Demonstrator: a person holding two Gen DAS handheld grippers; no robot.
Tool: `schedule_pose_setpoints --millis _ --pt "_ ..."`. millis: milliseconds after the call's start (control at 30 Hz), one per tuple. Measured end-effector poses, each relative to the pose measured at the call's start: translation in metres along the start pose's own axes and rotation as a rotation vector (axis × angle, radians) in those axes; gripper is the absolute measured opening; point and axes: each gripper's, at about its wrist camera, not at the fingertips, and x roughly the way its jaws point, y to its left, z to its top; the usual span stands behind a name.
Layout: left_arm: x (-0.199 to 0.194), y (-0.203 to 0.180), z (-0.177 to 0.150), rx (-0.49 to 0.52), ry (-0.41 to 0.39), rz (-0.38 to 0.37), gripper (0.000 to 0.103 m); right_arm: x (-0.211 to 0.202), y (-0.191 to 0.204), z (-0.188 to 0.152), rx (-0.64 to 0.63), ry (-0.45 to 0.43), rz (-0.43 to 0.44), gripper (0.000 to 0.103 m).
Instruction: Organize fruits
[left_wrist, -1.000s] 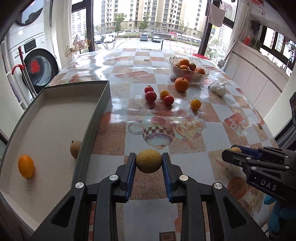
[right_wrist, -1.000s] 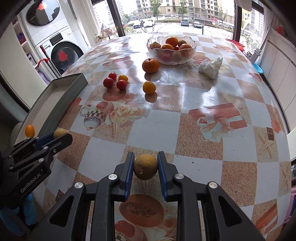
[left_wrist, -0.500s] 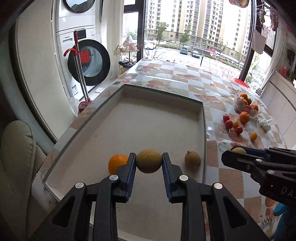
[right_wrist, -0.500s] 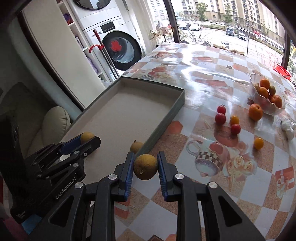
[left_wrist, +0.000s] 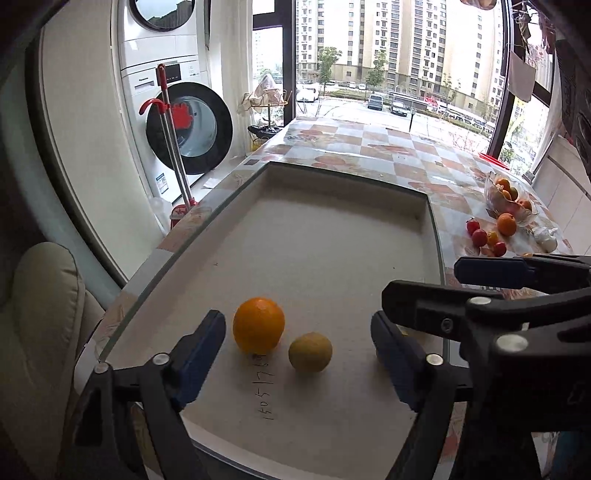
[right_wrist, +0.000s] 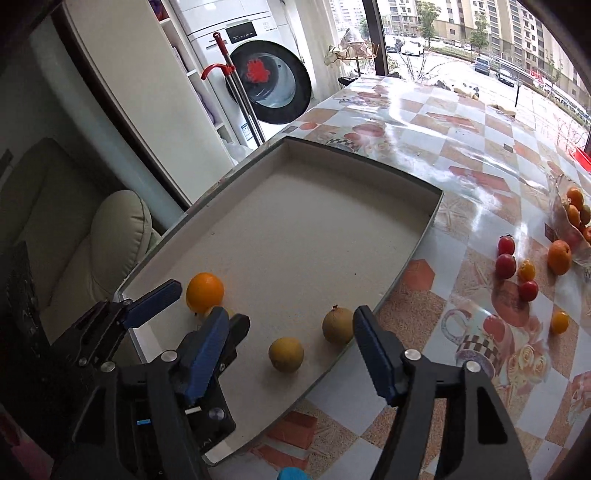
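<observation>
A shallow grey tray (left_wrist: 332, 173) (right_wrist: 428, 221) lies on the table's left end. In it lie an orange (left_wrist: 258, 329) (right_wrist: 205, 291), a yellow-green fruit (left_wrist: 310, 351) below my left gripper, another one (right_wrist: 286, 353) below my right gripper, and a brownish fruit (right_wrist: 338, 325) by the tray's right wall. My left gripper (left_wrist: 297, 350) is open above the tray, empty. My right gripper (right_wrist: 290, 350) is open and empty too; it shows at the right of the left wrist view (left_wrist: 436, 291). The left gripper's fingers (right_wrist: 155, 299) hide part of one yellow fruit in the right wrist view.
Red and yellow small fruits (right_wrist: 515, 267) and an orange (right_wrist: 559, 256) lie on the patterned tablecloth beside a glass bowl of fruit (left_wrist: 508, 201). A washing machine (left_wrist: 184, 125) and a red mop stand left of the table. A cushioned chair (right_wrist: 110, 236) is near the tray's corner.
Both grippers have opened and let go of their yellow-green fruits, which now lie on the tray floor. Both grippers moved left from the table to above the tray.
</observation>
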Motion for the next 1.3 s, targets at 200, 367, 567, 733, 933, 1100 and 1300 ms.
schedule_pose_setpoints --millis 200,367,567,733,933,1100,1300 --pt "-0.004 -0.016 0.008 0.035 0.005 -0.032 0.088 -0.029 -0.037 0.001 0.073 -0.063 -0.074 0.099" --pt "-0.019 -0.06 0.02 0.124 -0.025 -0.128 0.088 -0.05 -0.106 -0.023 0.253 -0.08 -0.212 0.103" --pt "-0.015 -0.146 0.011 0.301 0.018 -0.231 0.088 -0.072 -0.193 -0.082 0.433 -0.031 -0.424 0.103" --pt "0.017 -0.194 -0.003 0.363 0.089 -0.21 0.088 -0.093 -0.249 -0.129 0.528 -0.022 -0.553 0.103" --pt "0.041 -0.205 -0.004 0.319 0.12 -0.182 0.094 -0.11 -0.268 -0.15 0.514 -0.08 -0.644 0.103" --pt "0.052 -0.194 -0.003 0.24 0.167 -0.239 0.102 -0.11 -0.264 -0.152 0.503 -0.106 -0.653 0.103" --pt "0.051 -0.197 -0.006 0.25 0.166 -0.23 0.103 -0.11 -0.263 -0.151 0.503 -0.106 -0.653 0.103"
